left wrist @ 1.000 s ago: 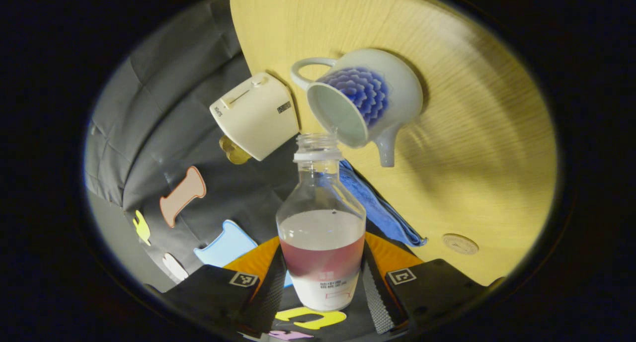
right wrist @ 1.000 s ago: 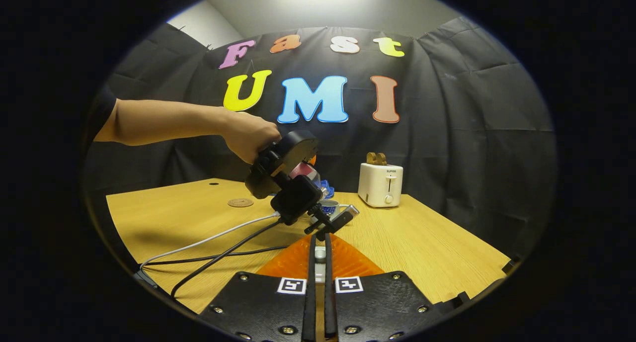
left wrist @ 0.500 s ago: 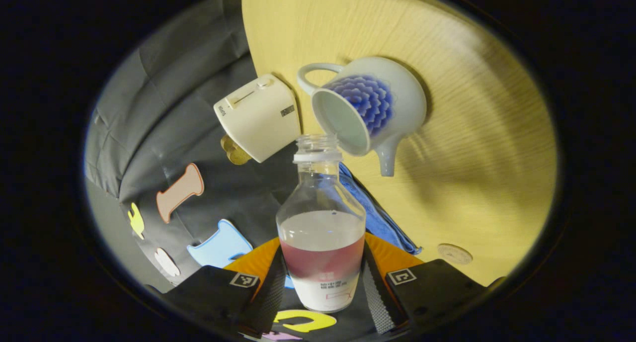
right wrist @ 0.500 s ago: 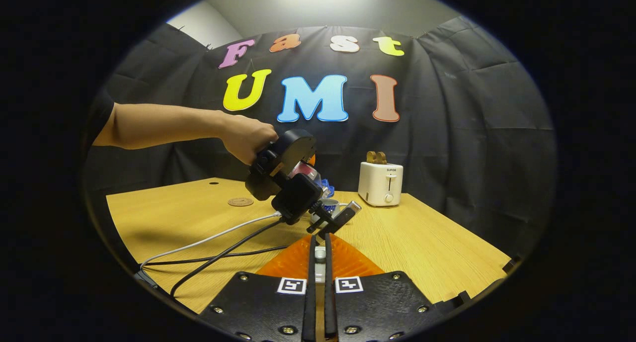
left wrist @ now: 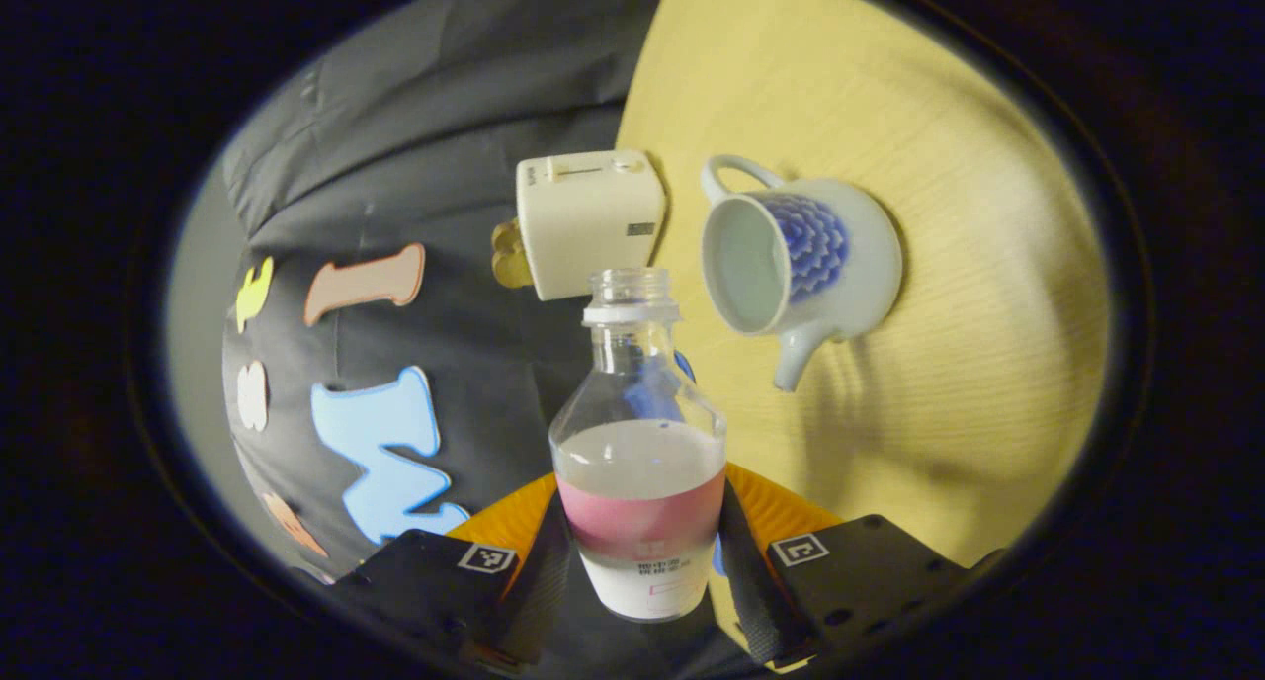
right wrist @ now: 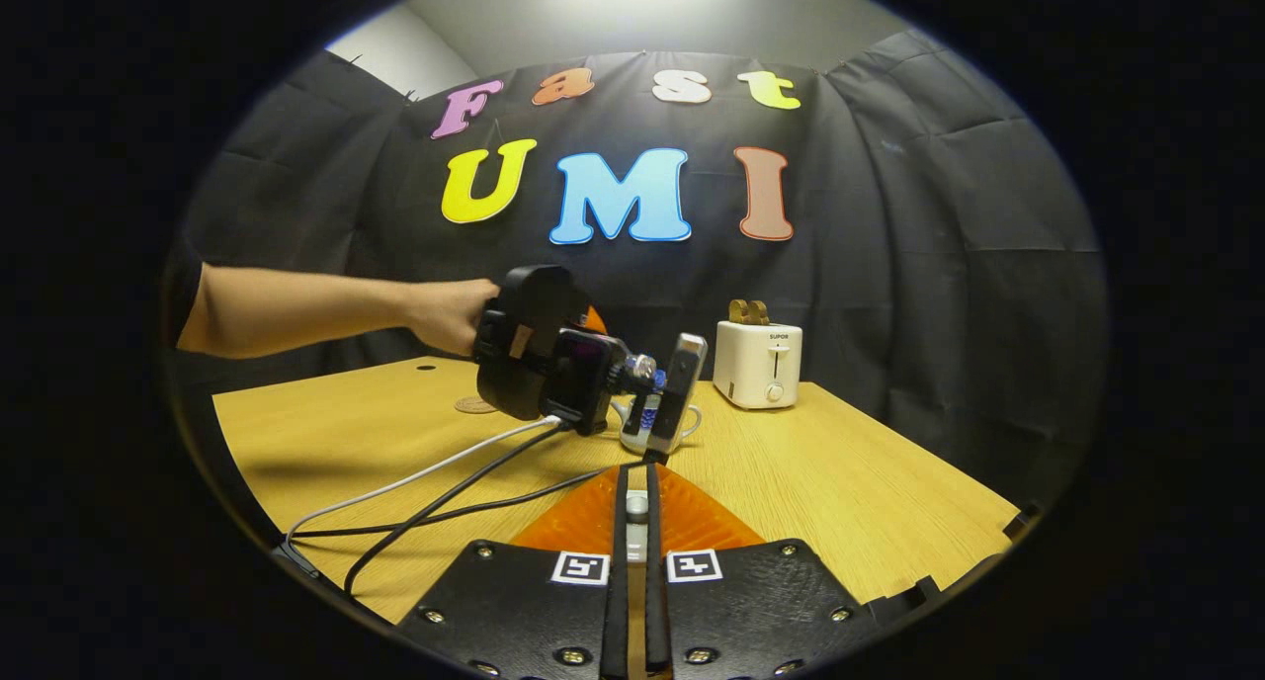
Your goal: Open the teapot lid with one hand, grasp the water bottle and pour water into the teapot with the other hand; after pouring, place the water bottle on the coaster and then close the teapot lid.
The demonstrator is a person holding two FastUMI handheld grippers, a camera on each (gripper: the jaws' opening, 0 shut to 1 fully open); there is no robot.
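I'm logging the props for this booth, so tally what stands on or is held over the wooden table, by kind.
Teapot: 1
Water bottle: 1
Toaster: 1
Coaster: 1
Blue cloth: 1
Total: 5

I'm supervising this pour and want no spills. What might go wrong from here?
1. The water bottle has no cap and is partly full, held in the left gripper. Carried tilted toward the coaster, it may slosh water onto the table.
2. The teapot stands open; the right gripper is shut on a small pale piece, likely the lid. A loose hold could drop it.
3. Cables trail across the table and may snag.
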